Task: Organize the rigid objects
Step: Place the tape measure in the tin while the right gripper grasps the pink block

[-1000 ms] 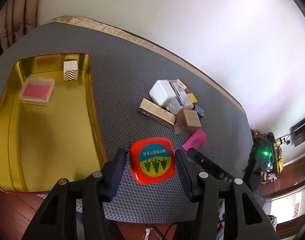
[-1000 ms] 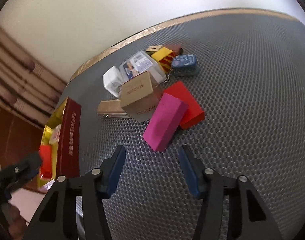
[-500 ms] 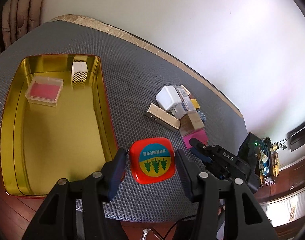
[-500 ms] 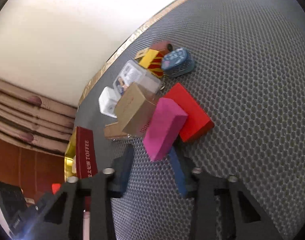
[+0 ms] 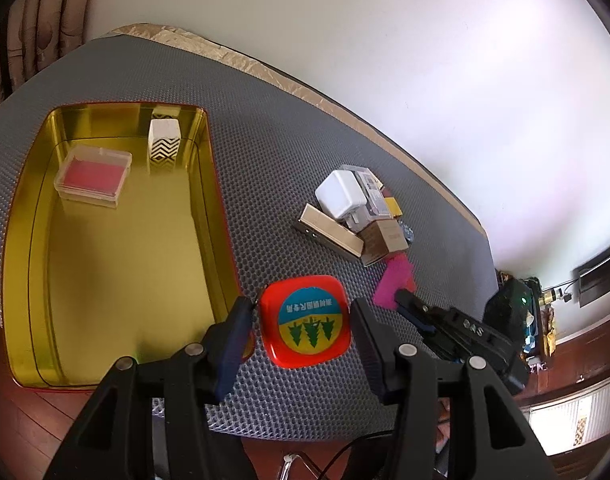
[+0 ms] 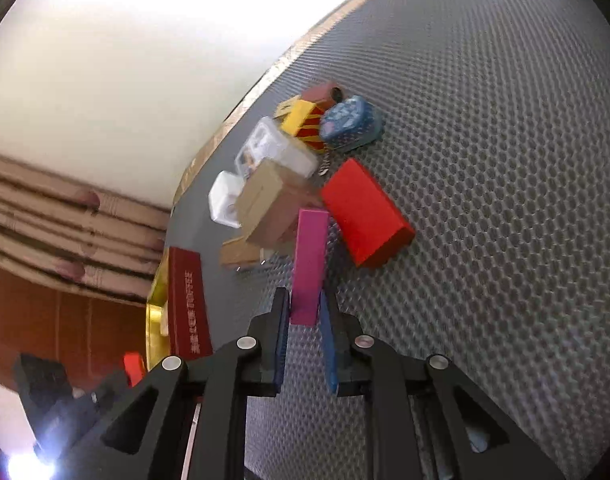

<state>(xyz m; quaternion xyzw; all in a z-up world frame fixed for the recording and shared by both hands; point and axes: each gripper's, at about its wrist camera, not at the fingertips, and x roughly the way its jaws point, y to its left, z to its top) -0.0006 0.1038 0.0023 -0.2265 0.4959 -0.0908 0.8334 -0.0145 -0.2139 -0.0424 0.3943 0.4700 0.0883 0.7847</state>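
While your left gripper [image 5: 301, 332] clamps the red tin [image 5: 307, 322] near the gold tray [image 5: 221, 216], your right gripper [image 6: 305, 320] pinches the stiff, seemingly light pink block [image 6: 309, 264] by its long flat faces.

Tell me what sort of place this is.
Probably a room in a home. A table covered by a grey honeycomb mat stands against a plain white wall, with curtains at one side, wood flooring below, and a gold tray for sorting small boxes.
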